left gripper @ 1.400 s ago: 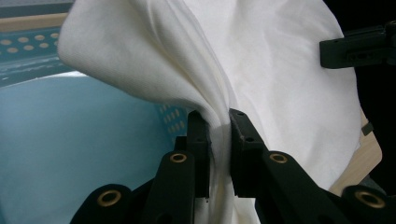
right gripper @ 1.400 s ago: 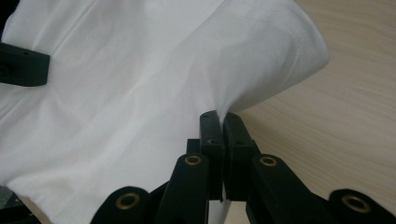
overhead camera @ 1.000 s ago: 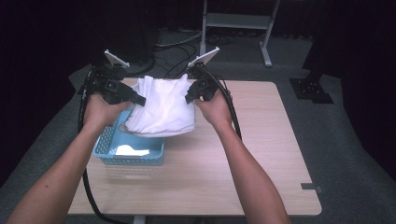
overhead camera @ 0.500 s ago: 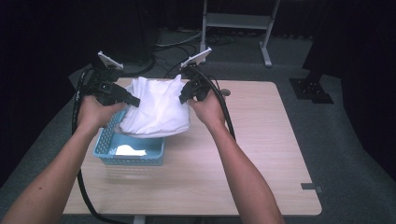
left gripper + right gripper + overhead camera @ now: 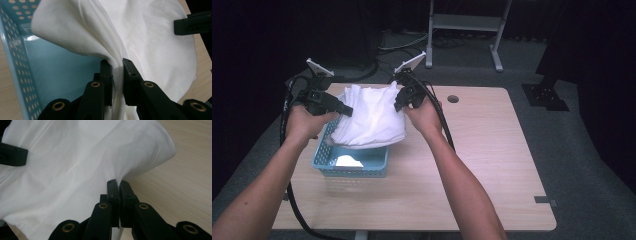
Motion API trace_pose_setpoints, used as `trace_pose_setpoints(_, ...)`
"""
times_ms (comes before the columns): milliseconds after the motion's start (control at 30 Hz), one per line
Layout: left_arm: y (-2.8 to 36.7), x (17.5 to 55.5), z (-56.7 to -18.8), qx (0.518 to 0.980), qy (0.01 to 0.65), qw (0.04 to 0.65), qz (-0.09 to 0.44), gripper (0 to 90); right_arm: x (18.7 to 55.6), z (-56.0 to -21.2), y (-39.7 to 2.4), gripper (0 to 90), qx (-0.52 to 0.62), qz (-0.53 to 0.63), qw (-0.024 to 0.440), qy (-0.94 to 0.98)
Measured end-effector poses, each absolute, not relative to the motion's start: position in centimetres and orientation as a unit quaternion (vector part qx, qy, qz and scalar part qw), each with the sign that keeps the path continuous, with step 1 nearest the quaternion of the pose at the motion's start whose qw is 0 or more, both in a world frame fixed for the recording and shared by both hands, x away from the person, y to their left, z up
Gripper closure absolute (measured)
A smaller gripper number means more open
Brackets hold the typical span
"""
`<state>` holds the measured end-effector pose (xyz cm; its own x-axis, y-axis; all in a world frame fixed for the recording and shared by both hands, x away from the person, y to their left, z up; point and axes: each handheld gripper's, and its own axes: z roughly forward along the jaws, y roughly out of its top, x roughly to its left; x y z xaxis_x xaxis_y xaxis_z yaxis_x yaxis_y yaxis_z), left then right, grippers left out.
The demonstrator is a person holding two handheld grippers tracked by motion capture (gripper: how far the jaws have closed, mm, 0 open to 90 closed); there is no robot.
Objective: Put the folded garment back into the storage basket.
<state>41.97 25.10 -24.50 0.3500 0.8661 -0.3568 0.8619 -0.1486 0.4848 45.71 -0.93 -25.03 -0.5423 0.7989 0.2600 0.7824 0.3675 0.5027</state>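
Observation:
A white cloth [image 5: 371, 116] hangs spread between both grippers above the far part of a blue perforated basket [image 5: 323, 164]. My left gripper [image 5: 346, 109] is shut on the cloth's left edge; its jaws pinch a fold of cloth [image 5: 140, 37] over the basket's floor [image 5: 62, 75]. My right gripper [image 5: 399, 102] is shut on the right edge, with cloth [image 5: 62, 170] bunched between its closed jaws. Each gripper view shows the other gripper's jaw tip at the far edge of the cloth.
A second white cloth piece [image 5: 348, 161] lies inside the basket near its front. The wooden table [image 5: 482, 150] has a round cable hole [image 5: 453, 99] at the back. A metal stand [image 5: 462, 22] stands on the floor beyond the table.
Both grippers have carried the cloth a little to the left and away from me, so it hangs more over the basket.

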Motion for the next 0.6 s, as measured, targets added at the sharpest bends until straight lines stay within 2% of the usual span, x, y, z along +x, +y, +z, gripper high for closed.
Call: trace_pose_setpoints(600,27.5,41.9,-25.5,0.751,0.581,0.313,0.007,80.8,46.2,-25.9,1.8,88.7,0.469,0.291,0.011,0.834)
